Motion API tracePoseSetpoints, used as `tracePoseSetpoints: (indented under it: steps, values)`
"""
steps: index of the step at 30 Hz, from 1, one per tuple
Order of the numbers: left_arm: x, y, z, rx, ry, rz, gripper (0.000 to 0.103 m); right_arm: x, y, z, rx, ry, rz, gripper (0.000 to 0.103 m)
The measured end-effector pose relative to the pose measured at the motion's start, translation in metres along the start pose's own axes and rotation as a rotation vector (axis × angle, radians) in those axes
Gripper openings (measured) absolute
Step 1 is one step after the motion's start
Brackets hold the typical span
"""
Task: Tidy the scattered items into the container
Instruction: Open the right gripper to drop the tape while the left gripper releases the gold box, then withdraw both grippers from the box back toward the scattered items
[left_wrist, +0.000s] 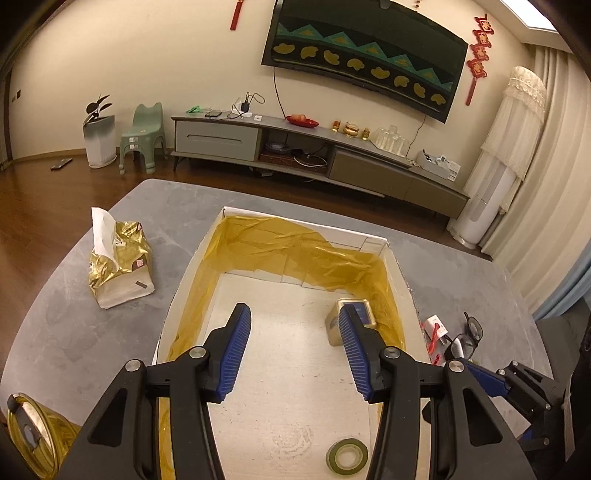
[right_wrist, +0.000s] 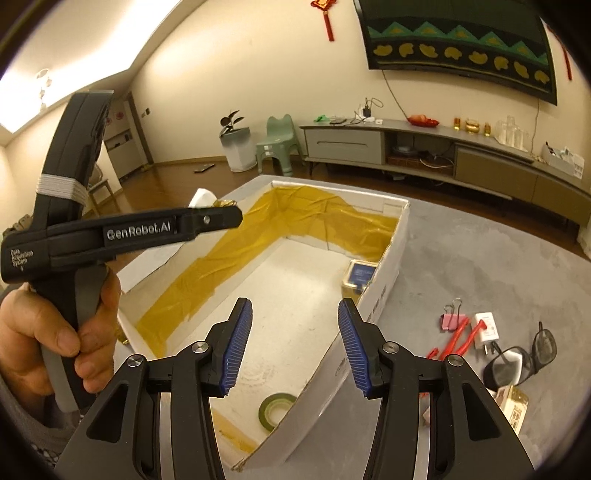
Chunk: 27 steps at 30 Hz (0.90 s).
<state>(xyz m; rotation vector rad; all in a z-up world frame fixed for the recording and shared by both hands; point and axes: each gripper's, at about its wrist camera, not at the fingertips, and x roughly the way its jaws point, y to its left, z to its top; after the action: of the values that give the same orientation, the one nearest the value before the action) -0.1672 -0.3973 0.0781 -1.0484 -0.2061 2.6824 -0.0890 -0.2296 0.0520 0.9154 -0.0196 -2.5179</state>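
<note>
The left claw's right finger (left_wrist: 356, 347) hides part of the blue-topped box (left_wrist: 354, 317). The claw's arm covers the tape roll's (left_wrist: 347, 457) right edge. At the near-left corner, the frame cuts off a yellow lidded jar (left_wrist: 35, 435).

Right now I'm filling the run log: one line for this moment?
left gripper: open, over box | right gripper: open | in box: tape roll, blue tin | outside: glasses, binder clip

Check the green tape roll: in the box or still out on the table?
In. The tape roll lies flat on the box floor, near corner.
</note>
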Motion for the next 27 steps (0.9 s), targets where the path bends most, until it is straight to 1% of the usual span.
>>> tracePoseSetpoints:
  steps: [4, 8, 11, 13, 14, 17, 18, 20, 24, 26, 27]
  values:
    - [-0.004, 0.000, -0.003, 0.007, -0.002, 0.004, 0.050, 0.001, 0.006, -0.003, -0.007, 0.008, 0.019, 0.052]
    - [-0.009, 0.002, -0.006, 0.012, -0.005, 0.009, 0.050, -0.002, 0.001, -0.003, 0.057, 0.011, 0.039, 0.052]
    - [-0.014, 0.002, -0.007, 0.018, -0.015, 0.016, 0.050, -0.005, -0.004, -0.003, 0.079, -0.009, 0.027, 0.050]
    - [-0.020, -0.001, -0.006, 0.020, -0.030, 0.016, 0.050, -0.006, -0.005, -0.002, 0.083, -0.011, 0.022, 0.021]
    - [-0.024, -0.002, -0.006, 0.022, -0.039, 0.014, 0.050, -0.006, -0.005, -0.002, 0.083, -0.010, 0.024, 0.019]
    - [-0.037, -0.011, -0.006, 0.043, -0.077, 0.004, 0.050, -0.009, -0.002, -0.003, 0.081, -0.016, 0.041, 0.019]
    - [-0.042, -0.015, -0.005, 0.055, -0.086, -0.001, 0.046, -0.010, -0.001, -0.003, 0.078, -0.018, 0.044, 0.019]
    - [-0.052, -0.024, -0.005, 0.082, -0.109, -0.001, 0.042, -0.013, 0.001, -0.003, 0.077, -0.023, 0.054, 0.019]
    - [-0.067, -0.035, -0.006, 0.110, -0.133, 0.015, 0.042, -0.022, 0.003, -0.005, 0.083, -0.034, 0.068, 0.020]
    - [-0.071, -0.038, -0.006, 0.112, -0.129, 0.017, 0.042, -0.028, 0.003, -0.004, 0.091, -0.042, 0.069, 0.020]
    - [-0.072, -0.038, -0.007, 0.113, -0.123, 0.019, 0.042, -0.030, 0.003, -0.004, 0.095, -0.044, 0.070, 0.023]
